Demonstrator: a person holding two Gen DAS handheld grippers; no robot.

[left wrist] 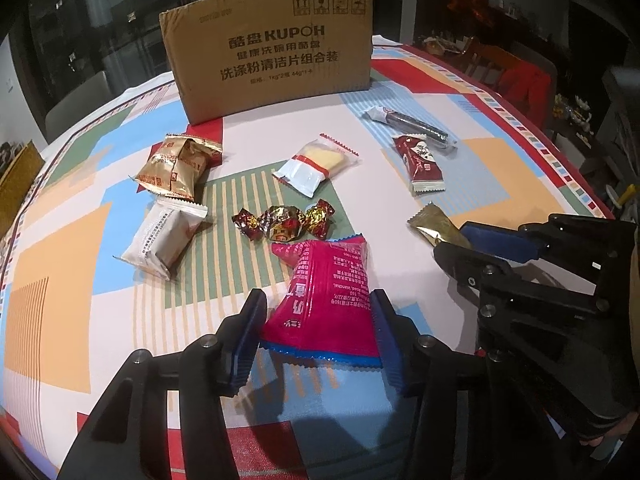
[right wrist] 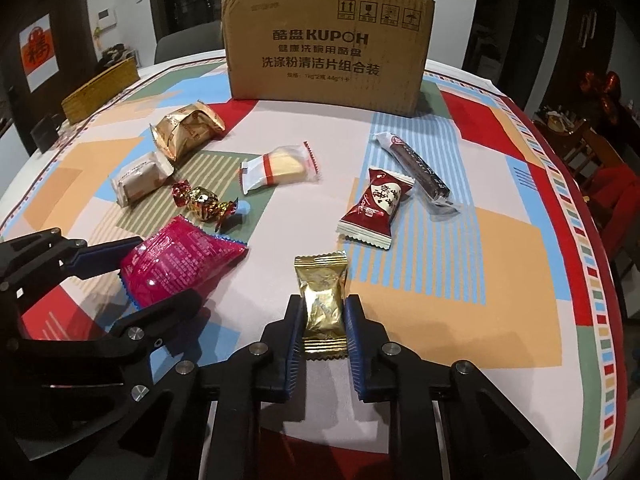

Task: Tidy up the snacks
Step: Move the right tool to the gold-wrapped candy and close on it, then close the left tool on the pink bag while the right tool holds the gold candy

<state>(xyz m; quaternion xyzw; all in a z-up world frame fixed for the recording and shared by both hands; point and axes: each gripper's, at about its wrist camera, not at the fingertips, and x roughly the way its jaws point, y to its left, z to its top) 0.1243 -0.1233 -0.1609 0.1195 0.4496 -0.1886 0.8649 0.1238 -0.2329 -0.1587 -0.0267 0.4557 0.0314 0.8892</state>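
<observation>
Barely begun: left gripper [left wrist: 316, 334] fingers bracket the pink packet [left wrist: 324, 300]; right gripper [right wrist: 323, 330] fingers pinch the gold sachet [right wrist: 323, 304]; six snacks lie toward twelve o'clock before the cardboard box [right wrist: 328, 48].

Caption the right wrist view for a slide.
Right gripper closed on a gold snack packet; left gripper around a pink packet.

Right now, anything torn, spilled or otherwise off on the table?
Nothing torn or spilled. Snacks lie scattered at random angles in front of the cardboard box, all sealed as far as I can see. Left gripper straddles the pink packet; right gripper is shut on the gold packet.
</observation>
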